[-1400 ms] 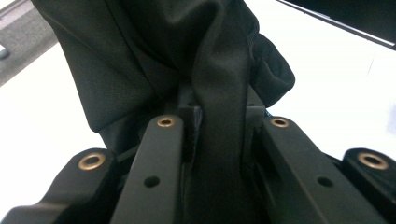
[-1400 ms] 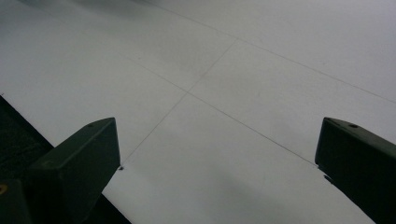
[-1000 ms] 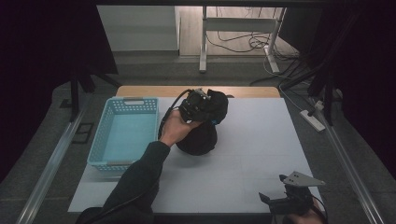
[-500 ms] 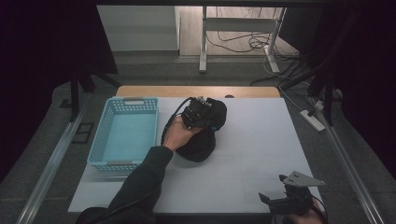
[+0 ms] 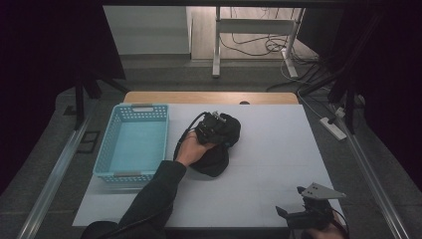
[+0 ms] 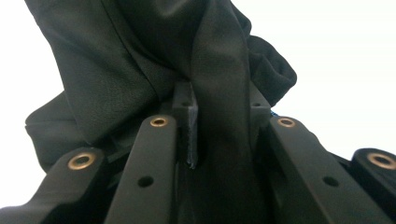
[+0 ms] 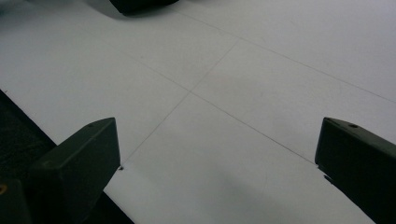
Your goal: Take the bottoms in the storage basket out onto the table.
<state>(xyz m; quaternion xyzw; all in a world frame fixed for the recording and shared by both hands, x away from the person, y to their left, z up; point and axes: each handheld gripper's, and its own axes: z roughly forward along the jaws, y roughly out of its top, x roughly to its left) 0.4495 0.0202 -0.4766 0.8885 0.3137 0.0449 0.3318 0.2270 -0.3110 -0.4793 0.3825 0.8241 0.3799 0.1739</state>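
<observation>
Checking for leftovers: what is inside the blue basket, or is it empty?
Empty. The high view shows the blue basket's bare floor, with nothing lying in it; the black garment lies beside it on the table.

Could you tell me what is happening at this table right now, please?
A person is working with a hand-held gripper in each hand. The left hand-held gripper is shut on a fold of a black garment bunched up mid-table, just right of a light blue basket, which looks empty. The right hand-held gripper waits open at the table's near right corner, holding nothing, over the white table cover.
</observation>
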